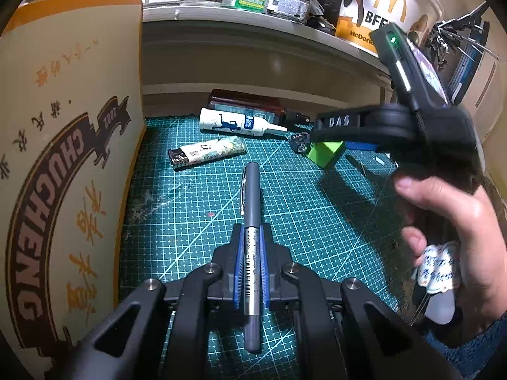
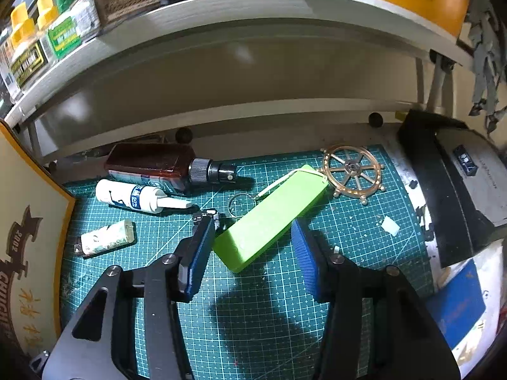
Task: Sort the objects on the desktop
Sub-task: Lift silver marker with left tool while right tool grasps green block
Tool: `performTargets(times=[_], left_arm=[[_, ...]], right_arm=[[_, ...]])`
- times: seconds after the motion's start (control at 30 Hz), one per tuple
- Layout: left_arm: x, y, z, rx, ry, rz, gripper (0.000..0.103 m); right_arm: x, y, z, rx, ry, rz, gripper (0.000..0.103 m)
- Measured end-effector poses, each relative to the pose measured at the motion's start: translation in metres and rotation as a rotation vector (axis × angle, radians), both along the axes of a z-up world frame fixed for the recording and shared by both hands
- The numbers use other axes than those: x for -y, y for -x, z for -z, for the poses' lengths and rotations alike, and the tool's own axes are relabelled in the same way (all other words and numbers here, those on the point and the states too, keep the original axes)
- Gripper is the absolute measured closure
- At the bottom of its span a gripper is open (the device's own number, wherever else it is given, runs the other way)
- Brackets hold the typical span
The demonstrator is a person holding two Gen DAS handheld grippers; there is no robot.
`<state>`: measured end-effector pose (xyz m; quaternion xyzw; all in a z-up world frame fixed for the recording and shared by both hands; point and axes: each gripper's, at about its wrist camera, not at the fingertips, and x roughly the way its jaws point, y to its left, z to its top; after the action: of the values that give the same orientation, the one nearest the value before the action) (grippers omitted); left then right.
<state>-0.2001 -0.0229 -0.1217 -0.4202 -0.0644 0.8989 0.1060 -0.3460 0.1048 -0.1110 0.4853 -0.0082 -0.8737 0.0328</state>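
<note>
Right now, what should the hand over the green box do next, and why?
Probably close the right gripper on the green box. Its pads sit either side of the box's near end, not yet touching it. The left gripper already holds a grey pen.

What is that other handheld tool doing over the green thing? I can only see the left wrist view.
Observer: The right gripper straddles the green box. Its jaws stand open on either side and do not visibly press it.
Operator: Is anything hidden behind the box?
Observer: Yes, a brass ship's wheel ornament lies on the cutting mat at the box's far end.
Operator: Is the box tied to anything?
Observer: A pale cord runs from it toward a metal key ring lying beside it.
</note>
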Motion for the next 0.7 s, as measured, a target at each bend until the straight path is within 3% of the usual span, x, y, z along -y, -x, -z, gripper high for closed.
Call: performTargets(times=[0.13,0.3,0.57,0.7], left_arm=[[0.0,0.0,-0.002,-0.001,0.008,0.001,0.093],[0.001,0.0,-0.005,-0.01,0.009,-0.004,0.093],[0.0,0.002,-0.007,-0.01,0.02,-0.015,0.093],[-0.003,0.001,-0.008,-0.016,0.04,-0.021,0.093]], right_arm=[[0.0,-0.004,0.007,0.031,-0.051,-0.016,0.05],[-0.034,-0.03,0.008,0.055,-0.019,-0.032,0.071],[-0.048,-0.021,0.0,0.004,0.01,-0.075,0.066],[-0.041,-0.002,0.018,0.028,-0.009,-0.108,0.067]])
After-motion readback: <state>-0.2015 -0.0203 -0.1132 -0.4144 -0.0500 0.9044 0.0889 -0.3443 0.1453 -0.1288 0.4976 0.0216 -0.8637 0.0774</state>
